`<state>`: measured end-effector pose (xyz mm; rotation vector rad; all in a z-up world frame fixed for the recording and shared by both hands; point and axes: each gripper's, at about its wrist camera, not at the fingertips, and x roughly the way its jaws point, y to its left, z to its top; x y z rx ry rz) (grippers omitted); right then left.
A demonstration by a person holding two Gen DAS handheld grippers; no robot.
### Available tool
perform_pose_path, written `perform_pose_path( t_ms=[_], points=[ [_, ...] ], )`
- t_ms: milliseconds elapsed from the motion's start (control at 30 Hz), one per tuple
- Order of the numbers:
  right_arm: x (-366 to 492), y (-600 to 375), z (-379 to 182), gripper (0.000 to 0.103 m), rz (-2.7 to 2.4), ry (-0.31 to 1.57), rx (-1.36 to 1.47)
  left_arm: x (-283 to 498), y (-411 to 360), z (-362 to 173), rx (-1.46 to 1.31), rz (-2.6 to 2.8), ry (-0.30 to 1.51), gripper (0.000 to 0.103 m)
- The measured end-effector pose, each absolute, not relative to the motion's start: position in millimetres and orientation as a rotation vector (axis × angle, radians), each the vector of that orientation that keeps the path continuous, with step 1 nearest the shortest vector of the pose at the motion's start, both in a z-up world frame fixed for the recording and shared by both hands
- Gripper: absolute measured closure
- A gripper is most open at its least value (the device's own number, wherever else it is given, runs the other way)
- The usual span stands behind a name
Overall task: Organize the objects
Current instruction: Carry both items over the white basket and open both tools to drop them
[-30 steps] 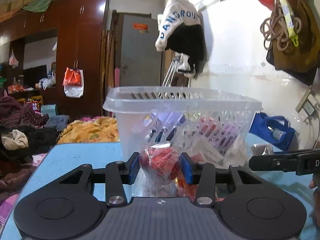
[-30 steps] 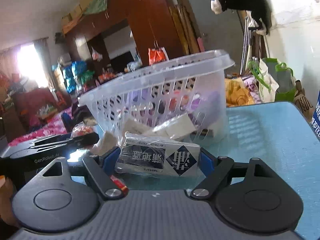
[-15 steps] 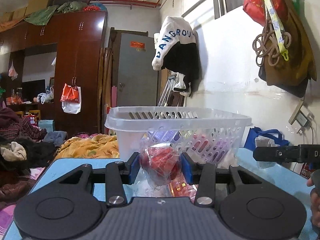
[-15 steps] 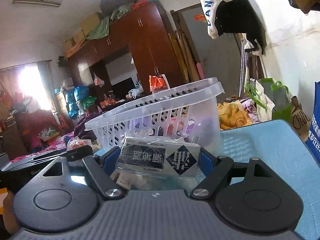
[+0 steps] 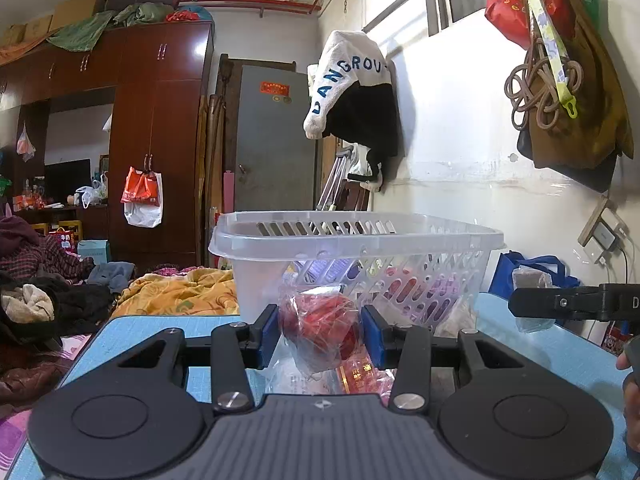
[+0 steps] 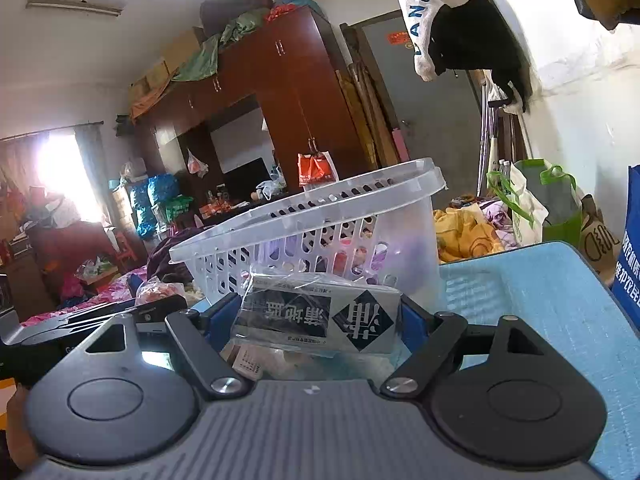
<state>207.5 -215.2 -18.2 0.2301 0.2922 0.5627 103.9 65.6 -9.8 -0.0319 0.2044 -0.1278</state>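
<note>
We held the red wrapped snack (image 5: 320, 330) clamped in our left gripper (image 5: 320, 334) and the grey packet (image 6: 320, 314) pinched lengthwise in our right gripper (image 6: 316, 320), both raised before the clear basket (image 5: 360, 238) on the blue table (image 6: 560, 300), probably for dropping in.

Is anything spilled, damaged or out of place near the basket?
Nothing looks spilled or damaged. A few small packets lie loose on the blue table before the white basket, not yet inside it.
</note>
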Motion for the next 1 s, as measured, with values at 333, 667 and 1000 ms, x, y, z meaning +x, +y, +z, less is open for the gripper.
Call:
perform_pose_path(
  t_ms=[333, 667, 1000],
  points=[
    [187.9, -209.2, -4.4, 0.021, 0.517, 0.165, 0.144, 93.2, 85.6, -0.8, -0.121, -0.162, 0.153, 0.055],
    [212.2, -182.7, 74.6, 0.021, 0.469, 0.038, -0.008, 114.6, 81.6, 84.3, -0.116, -0.168, 0.080, 0.055],
    [283.4, -154.3, 65.6, 0.021, 0.415, 0.173, -0.117, 215.9, 76.2, 90.3, -0.092, -0.097, 0.300, 0.055]
  ],
)
